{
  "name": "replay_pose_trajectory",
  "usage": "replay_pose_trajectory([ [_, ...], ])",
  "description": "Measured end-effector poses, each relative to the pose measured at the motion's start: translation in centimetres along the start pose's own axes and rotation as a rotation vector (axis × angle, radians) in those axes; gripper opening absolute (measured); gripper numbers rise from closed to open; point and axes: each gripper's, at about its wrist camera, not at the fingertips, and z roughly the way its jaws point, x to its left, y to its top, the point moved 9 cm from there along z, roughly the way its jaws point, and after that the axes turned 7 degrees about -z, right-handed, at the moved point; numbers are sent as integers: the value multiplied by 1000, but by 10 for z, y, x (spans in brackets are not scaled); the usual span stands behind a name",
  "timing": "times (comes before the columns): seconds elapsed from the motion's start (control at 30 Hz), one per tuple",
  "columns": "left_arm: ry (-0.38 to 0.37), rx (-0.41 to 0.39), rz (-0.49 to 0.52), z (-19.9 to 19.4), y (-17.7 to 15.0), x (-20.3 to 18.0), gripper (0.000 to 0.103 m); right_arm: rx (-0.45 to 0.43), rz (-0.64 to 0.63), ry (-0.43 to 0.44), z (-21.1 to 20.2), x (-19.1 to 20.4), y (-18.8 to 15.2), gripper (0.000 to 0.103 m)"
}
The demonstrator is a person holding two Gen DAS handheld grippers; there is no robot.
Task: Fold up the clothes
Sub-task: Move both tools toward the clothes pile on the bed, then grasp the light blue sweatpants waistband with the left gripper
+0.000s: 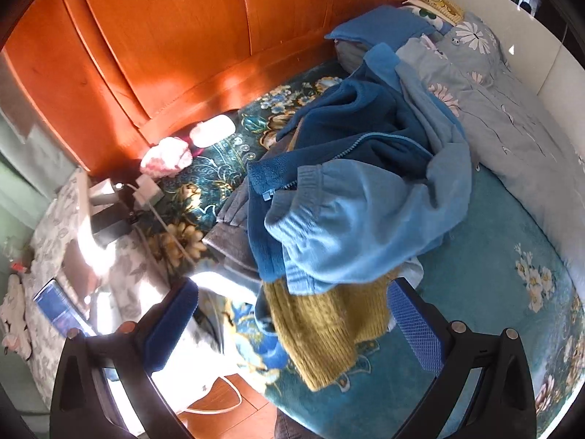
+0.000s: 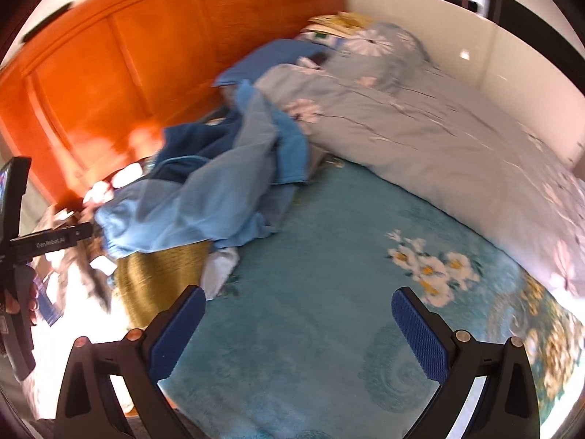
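Observation:
A heap of clothes lies on the teal flowered bedspread [image 2: 329, 311]. On top is a light blue garment [image 1: 351, 219], which also shows in the right wrist view [image 2: 182, 212]. A dark blue zip fleece [image 1: 351, 128] and a grey piece [image 1: 234, 234] lie under it. A mustard knit sweater [image 1: 321, 329] sticks out at the near side [image 2: 161, 278]. My left gripper [image 1: 292, 325] is open and hovers just over the mustard sweater, holding nothing. My right gripper [image 2: 299, 333] is open above bare bedspread, to the right of the heap.
An orange wooden headboard [image 1: 164, 36] stands behind the heap. A grey flowered duvet [image 2: 438, 139] and pillow [image 1: 471, 36] fill the right side along a white wall [image 2: 475, 36]. A bedside stand [image 1: 58, 256] with a charger and a phone sits at the left.

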Motion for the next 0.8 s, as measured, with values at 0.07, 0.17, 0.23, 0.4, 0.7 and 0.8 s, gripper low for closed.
replay_pose_trajectory([
  [0.07, -42, 11, 16, 12, 9, 0, 103, 20, 44, -35, 1, -4, -1, 103],
  [0.17, -114, 27, 53, 24, 19, -2, 103, 46, 116, -68, 4, -9, -1, 103],
  [0.23, -144, 29, 71, 29, 24, -3, 103, 56, 145, -91, 4, -4, 1, 103],
  [0.4, -184, 80, 132, 45, 27, -1, 103, 48, 154, -117, 2, 9, 11, 103],
  [0.7, -222, 163, 151, 63, 37, -7, 103, 62, 171, -162, 2, 22, 12, 103],
  [0.8, -232, 192, 144, 68, 35, -9, 102, 62, 183, -177, 0, 22, 11, 103],
])
